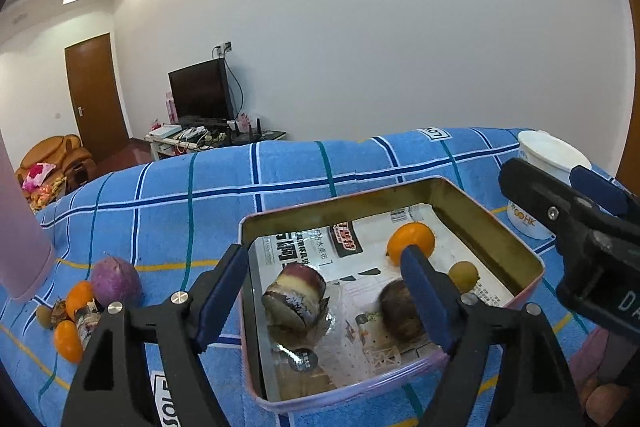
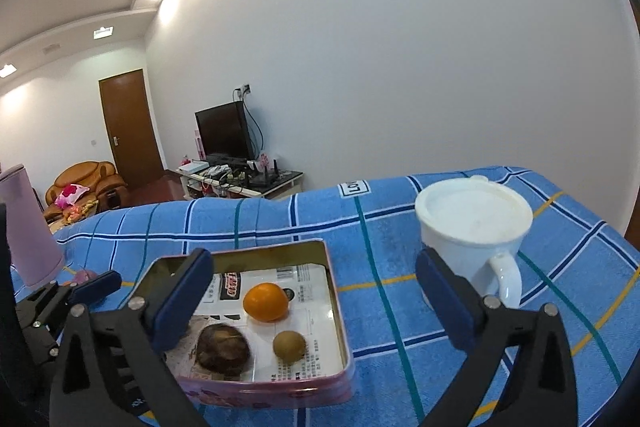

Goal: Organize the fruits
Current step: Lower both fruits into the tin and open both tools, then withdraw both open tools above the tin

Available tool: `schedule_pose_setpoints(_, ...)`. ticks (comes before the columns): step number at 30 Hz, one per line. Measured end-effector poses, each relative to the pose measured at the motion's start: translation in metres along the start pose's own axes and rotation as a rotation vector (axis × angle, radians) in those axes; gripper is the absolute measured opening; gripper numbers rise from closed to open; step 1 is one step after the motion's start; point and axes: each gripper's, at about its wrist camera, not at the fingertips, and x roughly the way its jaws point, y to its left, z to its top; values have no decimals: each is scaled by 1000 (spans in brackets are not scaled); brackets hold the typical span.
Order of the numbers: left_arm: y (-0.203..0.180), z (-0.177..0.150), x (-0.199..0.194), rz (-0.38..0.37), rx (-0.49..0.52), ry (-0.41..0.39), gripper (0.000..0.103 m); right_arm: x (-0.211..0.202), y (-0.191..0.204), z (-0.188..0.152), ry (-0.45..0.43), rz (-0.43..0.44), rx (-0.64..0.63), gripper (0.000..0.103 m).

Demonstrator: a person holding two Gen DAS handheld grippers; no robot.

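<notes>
Both claws gape empty over the tin [image 1: 496,227]: swing your left claw [image 1: 326,297] leftward to the kumquat [image 1: 68,341], right claw [image 2: 316,301] clear.

Tin [image 1: 532,259]: open, paper-lined – holds an orange [image 1: 411,242], a small green-brown fruit [image 1: 464,275], two dark ones
Cloth, left: purple fruit [image 1: 115,281], small oranges [image 1: 68,341]

One tin [image 1: 500,227] at lower centre holds four pieces: one orange fruit [image 1: 412,241], one small greenish-brown fruit [image 1: 464,275], one brown round one [image 1: 400,307], one purple-and-cream piece [image 1: 294,291] (kind unclear). One white mug [image 2: 472,227] stands at right.
</notes>
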Motion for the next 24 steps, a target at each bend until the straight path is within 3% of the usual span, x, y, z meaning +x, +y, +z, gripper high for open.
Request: schedule_pose_setpoints(24, 14, -2, -2, 52, -48, -4, 80, -1, -1, -1, 4, -12, 8, 103)
